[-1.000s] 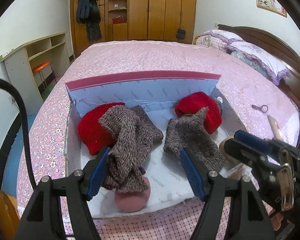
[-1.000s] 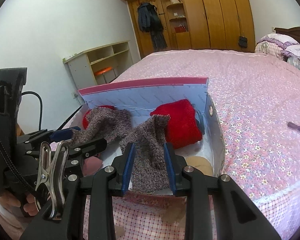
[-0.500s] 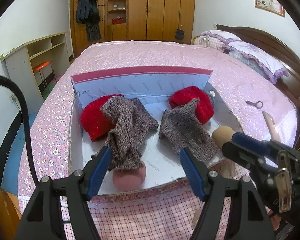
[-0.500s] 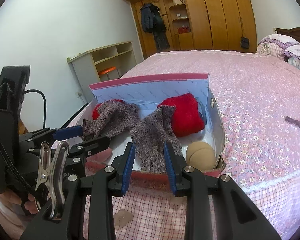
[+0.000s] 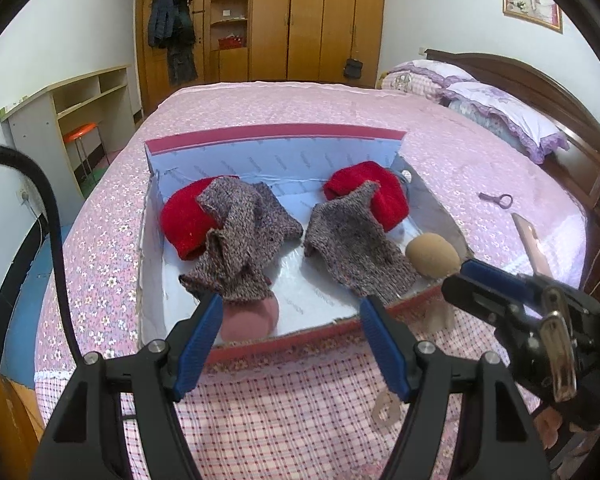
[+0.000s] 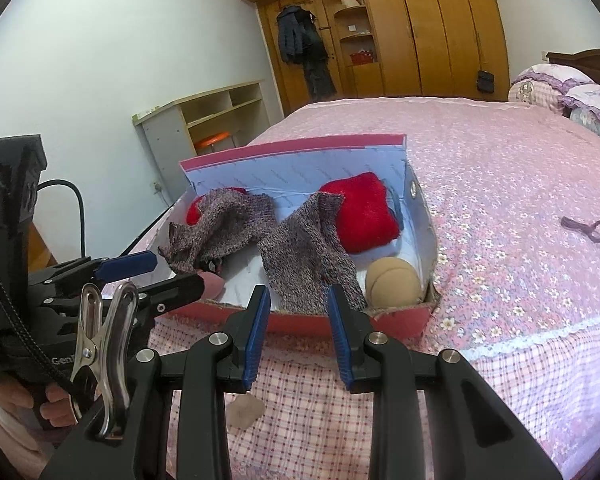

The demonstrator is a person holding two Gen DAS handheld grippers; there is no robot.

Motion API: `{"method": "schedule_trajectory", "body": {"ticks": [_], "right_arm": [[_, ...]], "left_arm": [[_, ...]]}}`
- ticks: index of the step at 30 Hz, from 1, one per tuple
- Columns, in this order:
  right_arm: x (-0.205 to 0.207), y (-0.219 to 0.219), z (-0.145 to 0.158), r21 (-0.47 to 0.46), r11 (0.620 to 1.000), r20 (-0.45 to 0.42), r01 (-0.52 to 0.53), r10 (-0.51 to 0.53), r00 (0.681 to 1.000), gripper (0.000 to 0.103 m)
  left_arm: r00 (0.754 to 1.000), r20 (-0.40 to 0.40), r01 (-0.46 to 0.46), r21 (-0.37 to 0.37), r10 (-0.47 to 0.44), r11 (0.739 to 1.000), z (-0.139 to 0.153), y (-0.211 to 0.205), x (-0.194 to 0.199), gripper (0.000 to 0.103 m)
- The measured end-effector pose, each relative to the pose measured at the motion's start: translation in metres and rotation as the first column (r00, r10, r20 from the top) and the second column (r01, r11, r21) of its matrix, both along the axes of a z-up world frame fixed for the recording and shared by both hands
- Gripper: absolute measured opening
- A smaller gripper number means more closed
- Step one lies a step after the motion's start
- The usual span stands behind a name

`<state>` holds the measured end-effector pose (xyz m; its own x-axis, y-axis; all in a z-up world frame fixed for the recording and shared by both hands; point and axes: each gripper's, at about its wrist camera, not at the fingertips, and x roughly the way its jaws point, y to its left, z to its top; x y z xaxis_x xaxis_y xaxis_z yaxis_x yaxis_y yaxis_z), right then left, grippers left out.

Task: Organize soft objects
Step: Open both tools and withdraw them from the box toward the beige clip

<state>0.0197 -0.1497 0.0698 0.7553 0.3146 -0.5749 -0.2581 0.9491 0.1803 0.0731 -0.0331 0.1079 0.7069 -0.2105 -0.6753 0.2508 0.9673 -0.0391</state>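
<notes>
Grey knitted cloth on the left [image 5: 240, 240] lies in the red cardboard box with the white inside [image 5: 380, 312], just ahead of the left hand-held gripper [image 5: 290, 340], which hangs low over the bed, jaws wide open and empty. A second grey knitted cloth [image 6: 308, 256] lies ahead of the right hand-held gripper [image 6: 296, 336], also open and empty. I think the packing step is almost done. Next, a small tan soft piece on the checked bedspread [image 6: 244, 410], under the right gripper, may need picking up gently.
</notes>
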Motion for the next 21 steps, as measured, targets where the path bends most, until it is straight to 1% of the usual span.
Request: {"method": "schedule_trajectory", "body": {"ticks": [7, 12, 21], "right_arm": [[-0.014, -0.008, -0.001, -0.014, 1.0, -0.003, 0.014, -0.014, 1.0, 0.031], [-0.024, -0.013, -0.005, -0.042, 0.999, -0.006, 0.026, -0.027, 1.0, 0.031], [-0.042, -0.022, -0.016, -0.053, 0.997, -0.021, 0.051, -0.052, 0.998, 0.031]], "left_arm": [[1.0, -0.006, 0.025, 0.005, -0.025, 1.0, -0.001, -0.005, -0.014, 0.075], [0.999, -0.025, 0.039, 0.007, -0.039, 0.999, -0.008, -0.01, -0.021, 0.075], [0.997, -0.052, 0.065, 0.015, -0.065, 0.998, -0.019, -0.021, -0.034, 0.075]]}}
